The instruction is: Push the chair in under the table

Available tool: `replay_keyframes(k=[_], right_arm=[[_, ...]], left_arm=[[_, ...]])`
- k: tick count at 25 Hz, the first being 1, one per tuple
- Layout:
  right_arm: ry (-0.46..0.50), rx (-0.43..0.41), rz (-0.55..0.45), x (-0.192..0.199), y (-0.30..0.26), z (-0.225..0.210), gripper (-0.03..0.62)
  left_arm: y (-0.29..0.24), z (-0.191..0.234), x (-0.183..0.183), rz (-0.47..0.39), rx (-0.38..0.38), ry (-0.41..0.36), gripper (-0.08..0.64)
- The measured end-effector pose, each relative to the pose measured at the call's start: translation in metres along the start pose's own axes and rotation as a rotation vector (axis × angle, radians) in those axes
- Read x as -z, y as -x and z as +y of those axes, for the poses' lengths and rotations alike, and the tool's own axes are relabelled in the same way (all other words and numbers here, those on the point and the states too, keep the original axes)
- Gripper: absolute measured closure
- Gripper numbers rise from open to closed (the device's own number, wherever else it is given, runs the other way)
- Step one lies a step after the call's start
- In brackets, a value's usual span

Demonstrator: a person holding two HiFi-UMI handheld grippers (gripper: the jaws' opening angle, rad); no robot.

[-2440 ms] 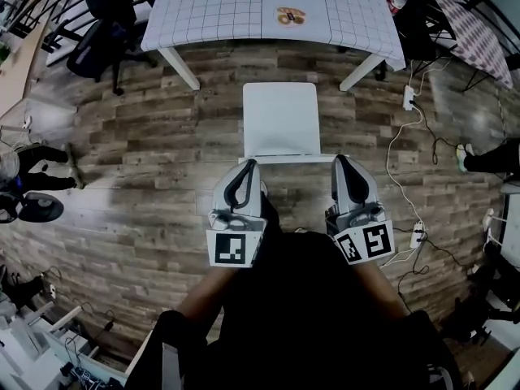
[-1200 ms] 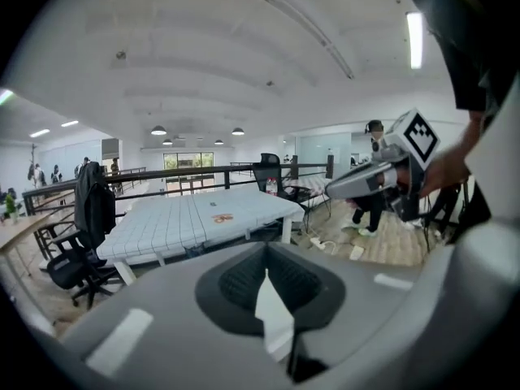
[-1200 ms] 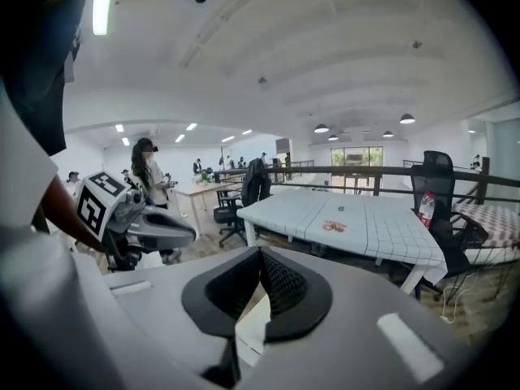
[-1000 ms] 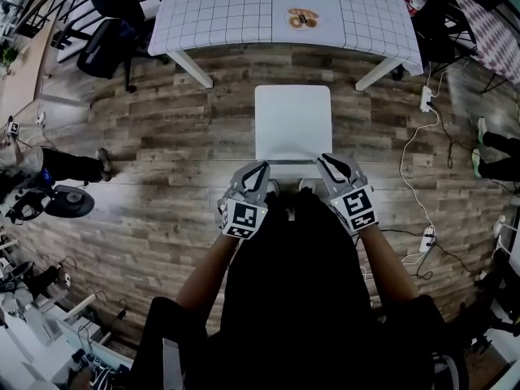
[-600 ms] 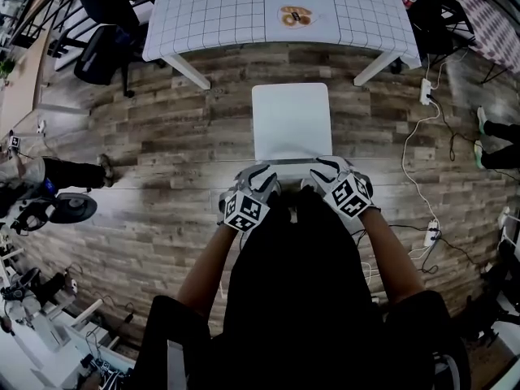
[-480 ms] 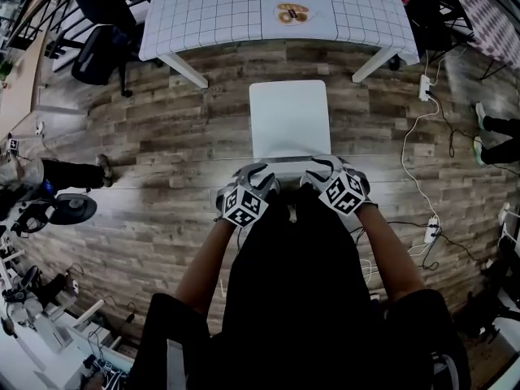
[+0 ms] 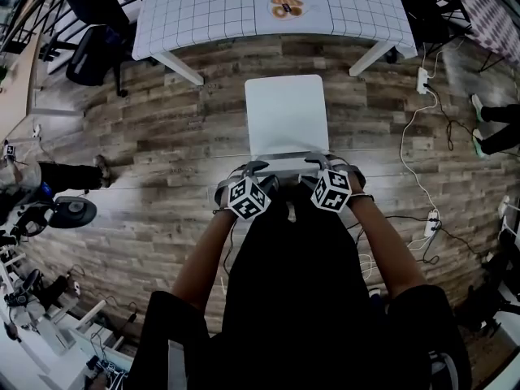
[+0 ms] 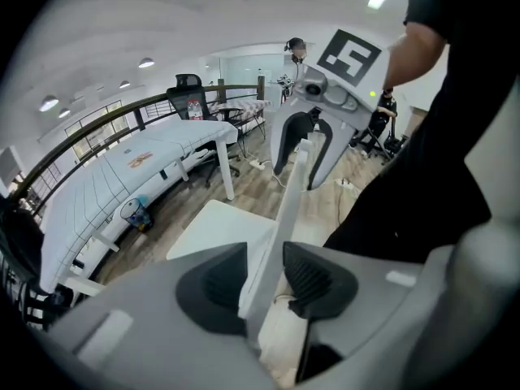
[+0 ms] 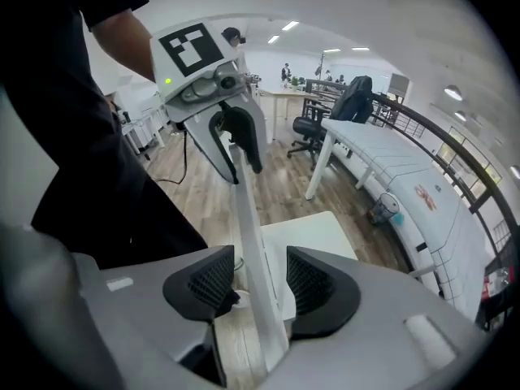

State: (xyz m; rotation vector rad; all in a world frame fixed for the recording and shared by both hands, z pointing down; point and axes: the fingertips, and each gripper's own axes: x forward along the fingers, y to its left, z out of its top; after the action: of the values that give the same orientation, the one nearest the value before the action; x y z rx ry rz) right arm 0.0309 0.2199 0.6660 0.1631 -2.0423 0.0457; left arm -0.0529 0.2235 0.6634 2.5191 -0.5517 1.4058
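Note:
A white chair stands short of the table (image 7: pixel 268 6), its seat (image 7: pixel 286 112) wholly out on the wooden floor. The table carries a white grid-lined cloth. My left gripper (image 7: pixel 253 167) and right gripper (image 7: pixel 321 159) point down over the backrest's top edge (image 7: pixel 288 155), left and right of its middle. In the left gripper view the thin white backrest (image 8: pixel 280 218) runs up between the jaws of the left gripper (image 8: pixel 264 279). The right gripper (image 9: pixel 256 283) likewise straddles the backrest (image 9: pixel 252 242), with gaps at both pads. Both sets of jaws are opening.
A black office chair (image 7: pixel 93 47) stands left of the table. A power strip and white cables (image 7: pixel 422 80) trail over the floor on the right. A person's legs (image 7: pixel 57 173) show at the left, shoes (image 7: pixel 487 112) at the right. A small bin (image 8: pixel 136 212) sits under the table.
Both grippers have dropped and tipped downward onto the backrest's top edge. Their jaws, shut a second ago, now stand apart around it. The chair has not moved.

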Motion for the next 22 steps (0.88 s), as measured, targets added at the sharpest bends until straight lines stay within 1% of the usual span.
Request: replay_keyframes(k=[2,5,8,10,13,15,16,17,18,19,21,22], right_arm=[[0.043,-0.026,0.036,0.002,-0.007,0.011,0.390],[0.126,-0.039,0.110,0.006,-0.021,0.019,0.383],[0.114,-0.025,0.099,0.002,-0.030,0.014,0.391],[0.114,-0.018,0.091,-0.002,-0.034,0.010,0.399],[0.150,-0.041,0.133,0.005,-0.042,0.013,0.400],[0.159,-0.051,0.157,0.014,-0.049,0.013,0.400],[0.164,-0.047,0.168,0.019,-0.053,0.012,0.408],[0.176,-0.038,0.184,0.024,-0.057,0.011,0.437],[0.199,-0.029,0.210,0.031,-0.062,0.010,0.453],[0.230,-0.020,0.242,0.037,-0.065,0.010,0.464],[0.271,-0.013,0.282,0.043,-0.068,0.013,0.471],[0.274,-0.017,0.286,0.043,-0.068,0.014,0.471]], left_arm=[[-0.001,-0.002,-0.002,0.005,0.008,-0.007,0.411],[-0.007,-0.007,-0.006,0.046,0.018,-0.058,0.391],[-0.020,-0.012,-0.011,0.093,0.042,-0.102,0.383],[-0.030,-0.018,-0.015,0.112,0.069,-0.113,0.383],[-0.044,-0.029,-0.013,0.156,0.103,-0.134,0.384],[-0.051,-0.031,-0.010,0.197,0.090,-0.178,0.391],[-0.053,-0.031,-0.008,0.215,0.078,-0.210,0.413],[-0.056,-0.030,-0.006,0.229,0.067,-0.243,0.431],[-0.060,-0.030,-0.003,0.241,0.062,-0.271,0.434],[-0.065,-0.030,0.002,0.255,0.062,-0.283,0.430],[-0.074,-0.030,0.010,0.286,0.073,-0.263,0.423],[-0.076,-0.029,0.012,0.302,0.075,-0.254,0.428]])
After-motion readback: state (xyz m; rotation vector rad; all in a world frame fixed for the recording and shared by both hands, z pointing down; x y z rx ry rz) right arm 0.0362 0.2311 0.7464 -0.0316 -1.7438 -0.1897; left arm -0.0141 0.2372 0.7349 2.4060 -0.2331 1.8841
